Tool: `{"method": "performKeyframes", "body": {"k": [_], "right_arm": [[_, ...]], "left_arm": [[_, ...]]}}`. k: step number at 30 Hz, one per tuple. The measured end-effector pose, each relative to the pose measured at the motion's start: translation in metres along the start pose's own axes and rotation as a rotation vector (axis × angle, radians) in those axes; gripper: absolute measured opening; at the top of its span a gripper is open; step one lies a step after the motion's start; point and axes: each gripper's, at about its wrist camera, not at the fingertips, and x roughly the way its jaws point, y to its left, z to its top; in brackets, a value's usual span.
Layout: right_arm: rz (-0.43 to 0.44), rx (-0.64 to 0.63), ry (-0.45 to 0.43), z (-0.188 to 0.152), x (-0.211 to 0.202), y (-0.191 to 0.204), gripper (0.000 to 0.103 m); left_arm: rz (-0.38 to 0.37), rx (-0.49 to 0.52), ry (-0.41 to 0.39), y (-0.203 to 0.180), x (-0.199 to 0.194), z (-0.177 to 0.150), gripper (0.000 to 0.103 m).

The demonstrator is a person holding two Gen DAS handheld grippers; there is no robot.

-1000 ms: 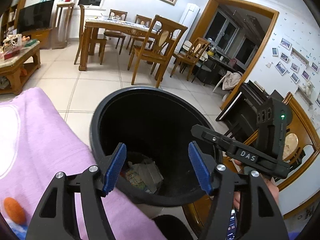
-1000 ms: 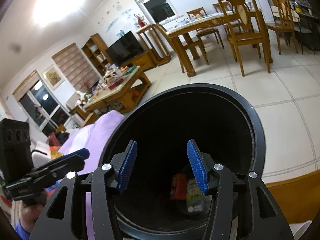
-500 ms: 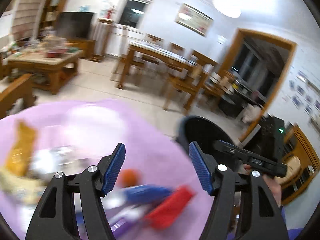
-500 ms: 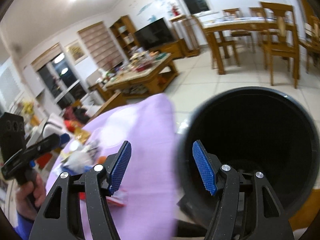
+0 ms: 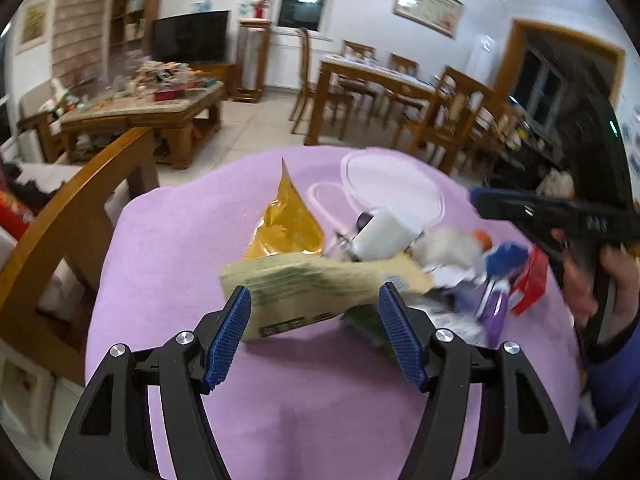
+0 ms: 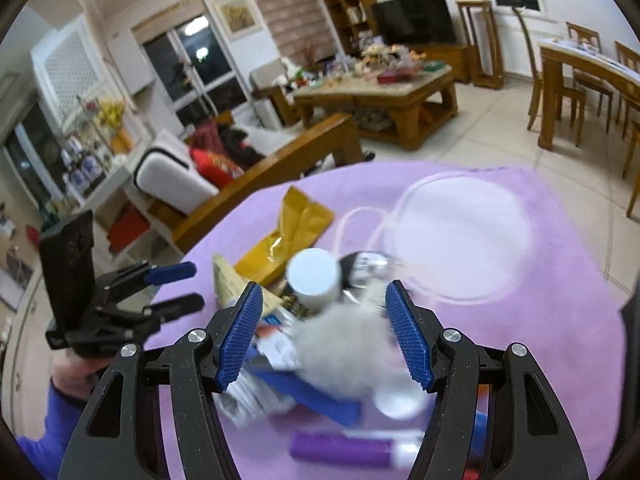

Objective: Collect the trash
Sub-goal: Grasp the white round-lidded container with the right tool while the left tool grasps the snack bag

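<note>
While both hang over the litter pile (image 5: 360, 264), left gripper (image 5: 316, 336) and right gripper (image 6: 326, 334) gape empty.

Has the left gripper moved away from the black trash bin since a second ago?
Yes. The left gripper swung from over the bin, which has left its view, to the trash pile on the purple cloth; its open fingers now frame the pale yellow packet.

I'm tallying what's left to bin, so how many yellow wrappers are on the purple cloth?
2: a shiny golden wrapper toward the far side of the pile, and a pale yellow printed packet just nearer than it. More may lie hidden underneath.
</note>
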Motion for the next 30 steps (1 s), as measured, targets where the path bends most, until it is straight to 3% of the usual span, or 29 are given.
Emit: {"method": "performKeyframes", "body": {"k": [3,7,10,12,17,18,22,27,30], "right_arm": [[-0.028,0.007,0.036,0.01,0.031,0.012,0.064],[-0.047,0.025,0.063,0.014,0.058,0.015,0.064],[-0.062,0.024,0.077,0.014,0.072,0.016,0.064],[-0.067,0.021,0.083,0.013,0.08,0.016,0.064],[-0.083,0.013,0.102,0.005,0.087,0.003,0.044],[-0.084,0.006,0.103,0.004,0.09,0.004,0.041],[-0.072,0.004,0.072,0.001,0.085,0.001,0.041],[-0.031,0.016,-0.001,0.003,0.059,0.001,0.041],[-0.007,0.03,-0.049,0.0,0.037,0.0,0.041]], "left_arm": [[0.039,0.13,-0.005,0.005,0.005,0.0,0.081],[-0.002,0.333,-0.02,0.0,0.014,0.004,0.081],[-0.048,0.44,0.038,-0.002,0.034,0.005,0.081],[-0.091,0.43,0.097,0.002,0.047,0.006,0.078],[-0.114,0.355,0.1,0.011,0.05,0.012,0.048],[-0.11,0.348,0.102,0.01,0.05,0.012,0.037],[-0.082,0.328,0.092,0.003,0.047,0.007,0.025],[-0.06,0.297,0.084,-0.003,0.041,0.003,0.022],[-0.006,0.34,0.026,-0.011,0.029,0.005,0.025]]}}
